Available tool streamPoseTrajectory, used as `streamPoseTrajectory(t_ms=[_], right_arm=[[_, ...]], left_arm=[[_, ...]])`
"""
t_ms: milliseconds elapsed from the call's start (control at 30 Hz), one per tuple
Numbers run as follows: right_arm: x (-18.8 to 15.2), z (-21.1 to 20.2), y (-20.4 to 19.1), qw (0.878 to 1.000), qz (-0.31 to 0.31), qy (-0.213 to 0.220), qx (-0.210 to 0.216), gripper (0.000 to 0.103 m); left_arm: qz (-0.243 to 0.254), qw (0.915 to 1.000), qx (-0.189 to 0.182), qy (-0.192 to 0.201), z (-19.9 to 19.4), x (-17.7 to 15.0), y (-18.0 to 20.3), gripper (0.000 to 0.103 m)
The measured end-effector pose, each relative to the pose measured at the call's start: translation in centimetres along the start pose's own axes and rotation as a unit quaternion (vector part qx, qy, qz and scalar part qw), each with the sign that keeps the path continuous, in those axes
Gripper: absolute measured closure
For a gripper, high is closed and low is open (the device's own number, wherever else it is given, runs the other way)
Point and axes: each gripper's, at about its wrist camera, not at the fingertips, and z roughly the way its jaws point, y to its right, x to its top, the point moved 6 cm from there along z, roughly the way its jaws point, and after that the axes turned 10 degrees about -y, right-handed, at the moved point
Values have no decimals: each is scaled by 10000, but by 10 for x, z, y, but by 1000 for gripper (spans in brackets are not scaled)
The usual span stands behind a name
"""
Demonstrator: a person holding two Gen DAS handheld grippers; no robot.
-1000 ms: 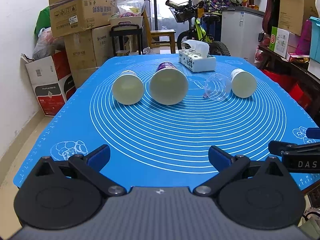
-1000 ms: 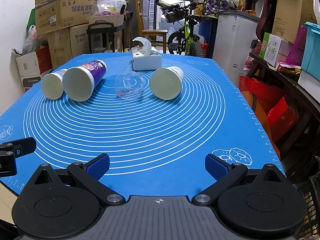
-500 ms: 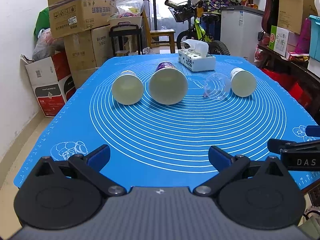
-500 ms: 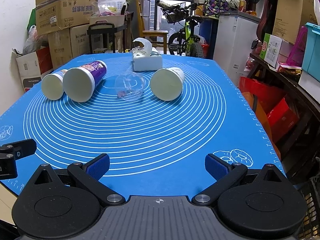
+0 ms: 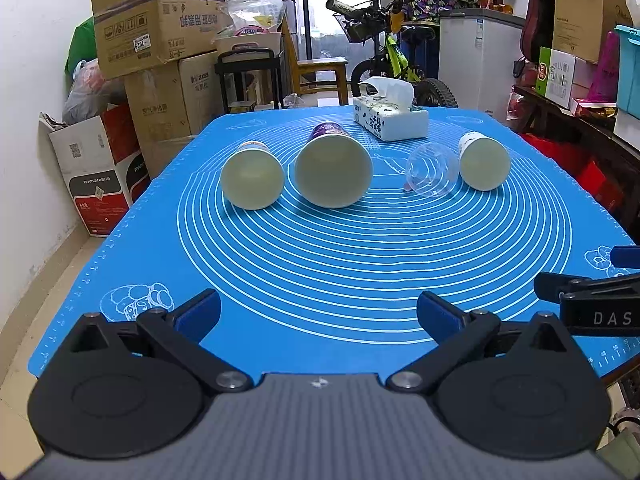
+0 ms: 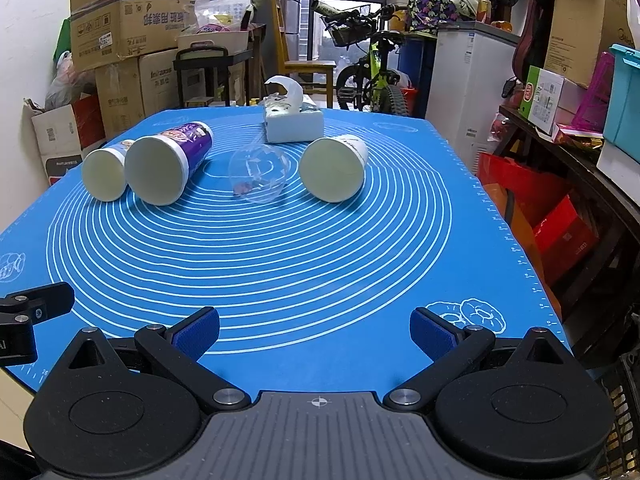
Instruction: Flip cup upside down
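Several cups lie on their sides in a row on the blue mat (image 5: 320, 264), mouths toward me: a small paper cup (image 5: 252, 178), a larger purple paper cup (image 5: 333, 170), a clear plastic cup (image 5: 431, 172) and a white paper cup (image 5: 483, 162). In the right wrist view they are the small cup (image 6: 105, 174), the purple cup (image 6: 164, 168), the clear cup (image 6: 258, 176) and the white cup (image 6: 334, 168). My left gripper (image 5: 318, 312) is open and empty at the near edge. My right gripper (image 6: 314, 330) is open and empty, to the right of it.
A tissue box (image 5: 390, 118) stands behind the cups, also in the right wrist view (image 6: 294, 120). Cardboard boxes (image 5: 156, 32) stack at the left, a bicycle (image 5: 384, 56) and a white cabinet (image 5: 480, 56) behind, shelves with boxes (image 6: 560, 92) at the right.
Nothing on the mat has moved. Both grippers stay open near the front edge, with only a slight drift of the views.
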Motion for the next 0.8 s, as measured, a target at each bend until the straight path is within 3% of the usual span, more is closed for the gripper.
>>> streamPoseTrajectory(t_ms=[800], right_arm=[[20,-5,4,9999,41,159,37,2]], left_arm=[[16,10000,70,-57,2,10,1,0]])
